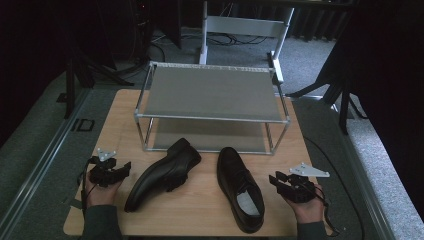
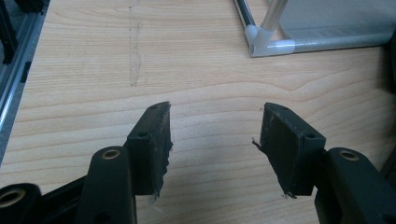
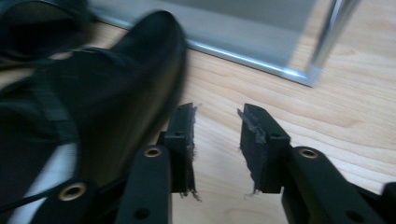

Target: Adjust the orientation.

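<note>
— Where are the two tools right now?

— Both low over the light wooden surface (image 1: 200, 205), one in each hand. The left tool (image 1: 120, 168) sits at the near left corner, its jaws spread wide with bare wood between them – it has hold of nothing. The right tool (image 1: 276, 181) is at the near right, jaws parted a little less, also with nothing between them.

— And the shoes?

— Two black leather dress shoes lie between the tools. The one just beside the left tool (image 1: 162, 173) is tipped onto its side, toe slanting back toward the person. The other (image 1: 240, 187) stands upright, laces up, pale insole showing; it is just off the right tool's left jaw, close but apart from it as far as I can tell.

— Anything beyond them?

— A two-tier rack of white metal tubes with grey mesh shelves (image 1: 210, 92) stands ahead of both tools. From the left gripper view its corner joint (image 2: 261, 39) lies ahead and to the right of the jaws.
</note>
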